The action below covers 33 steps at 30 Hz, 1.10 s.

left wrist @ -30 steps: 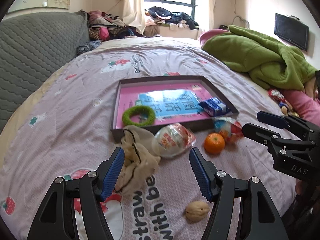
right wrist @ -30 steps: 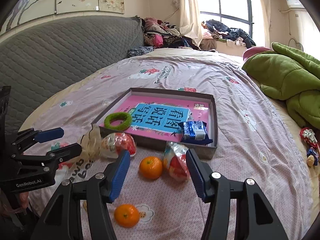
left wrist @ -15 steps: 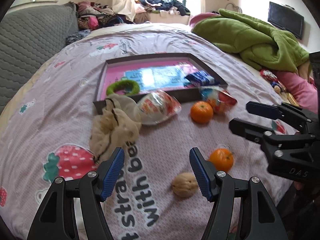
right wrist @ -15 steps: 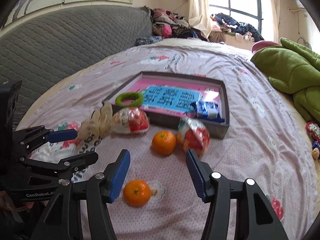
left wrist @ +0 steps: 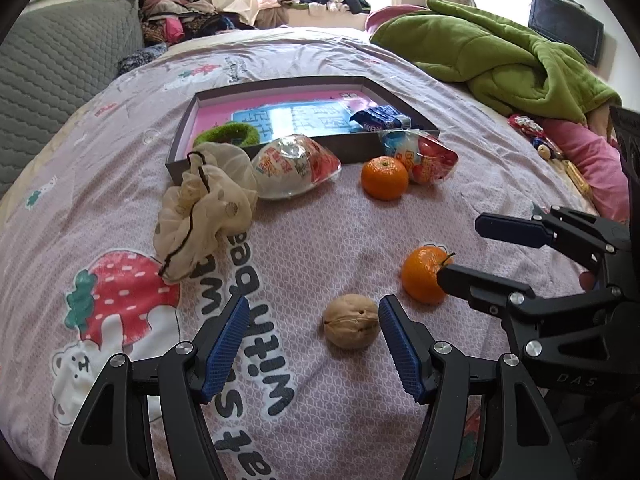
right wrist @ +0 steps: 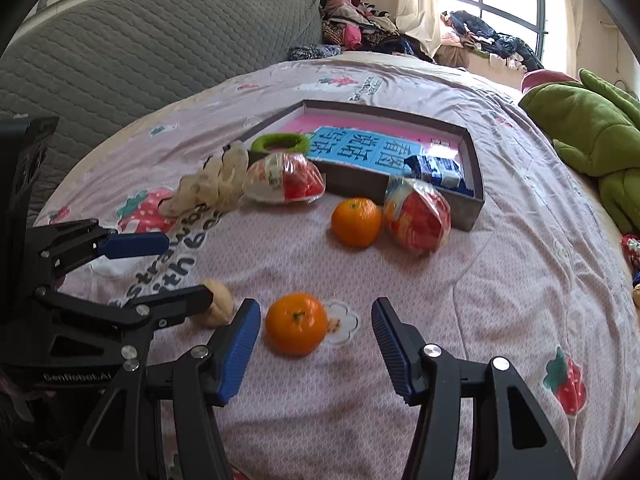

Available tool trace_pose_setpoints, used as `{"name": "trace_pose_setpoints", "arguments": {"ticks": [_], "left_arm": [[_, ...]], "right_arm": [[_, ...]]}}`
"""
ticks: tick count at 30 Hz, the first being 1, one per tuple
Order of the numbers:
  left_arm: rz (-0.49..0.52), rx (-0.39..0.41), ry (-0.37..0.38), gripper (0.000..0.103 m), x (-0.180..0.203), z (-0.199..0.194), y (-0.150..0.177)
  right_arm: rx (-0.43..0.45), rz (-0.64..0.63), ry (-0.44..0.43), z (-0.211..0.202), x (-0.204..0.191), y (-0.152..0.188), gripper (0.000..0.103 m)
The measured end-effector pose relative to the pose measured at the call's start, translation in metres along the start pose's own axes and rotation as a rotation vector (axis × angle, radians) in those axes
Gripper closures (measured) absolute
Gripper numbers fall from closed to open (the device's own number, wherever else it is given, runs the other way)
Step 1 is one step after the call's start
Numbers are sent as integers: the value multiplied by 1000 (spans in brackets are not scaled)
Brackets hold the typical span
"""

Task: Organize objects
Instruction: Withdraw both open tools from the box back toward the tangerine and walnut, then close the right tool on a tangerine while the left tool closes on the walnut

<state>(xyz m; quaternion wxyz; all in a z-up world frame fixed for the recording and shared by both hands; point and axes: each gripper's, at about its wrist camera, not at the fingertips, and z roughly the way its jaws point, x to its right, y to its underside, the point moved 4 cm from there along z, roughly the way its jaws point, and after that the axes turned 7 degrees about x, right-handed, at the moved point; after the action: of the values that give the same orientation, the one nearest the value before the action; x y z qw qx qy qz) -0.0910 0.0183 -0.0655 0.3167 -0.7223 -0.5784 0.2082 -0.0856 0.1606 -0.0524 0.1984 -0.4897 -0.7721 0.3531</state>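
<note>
we've got both grippers low over the printed bedsheet [left wrist: 304, 240], both spread wide, nothing gripped. left gripper [left wrist: 312, 334]: ribbed blue pads [left wrist: 226, 340] on black plastic, wrinkled tan walnut [left wrist: 351, 327] sits between the fingers, close to the right-hand pad, seam running roughly across the view. right gripper [right wrist: 316, 334] brackets a smooth round mandarin [right wrist: 296, 323], stem end facing up, nearer the left-hand pad. walnut and mandarin lie near each other w/ the left gripper's finger between them in the right view. 2nd mandarin [left wrist: 385, 178] further out, touching a crinkly red/white snack bag [left wrist: 424, 154]. another glossy bag [left wrist: 296, 166] and a crumpled beige mesh pouch [left wrist: 204, 208] sit just in front of the shallow dark-rimmed box [left wrist: 260, 92], long axis across the view. inside: fuzzy green ring [left wrist: 228, 136], blue carton [left wrist: 380, 118]. green blanket [left wrist: 500, 52] well off to the right.
</note>
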Motion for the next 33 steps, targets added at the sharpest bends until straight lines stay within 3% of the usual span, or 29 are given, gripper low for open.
{"name": "trace_pose_setpoints", "arguments": {"ticks": [28, 33], "left_arm": [[2, -33, -9, 34, -3, 22, 7], [7, -42, -5, 36, -4, 27, 10]], "right_arm": [[-30, -28, -45, 21, -2, 13, 46], [-33, -51, -58, 24, -6, 14, 50]]}}
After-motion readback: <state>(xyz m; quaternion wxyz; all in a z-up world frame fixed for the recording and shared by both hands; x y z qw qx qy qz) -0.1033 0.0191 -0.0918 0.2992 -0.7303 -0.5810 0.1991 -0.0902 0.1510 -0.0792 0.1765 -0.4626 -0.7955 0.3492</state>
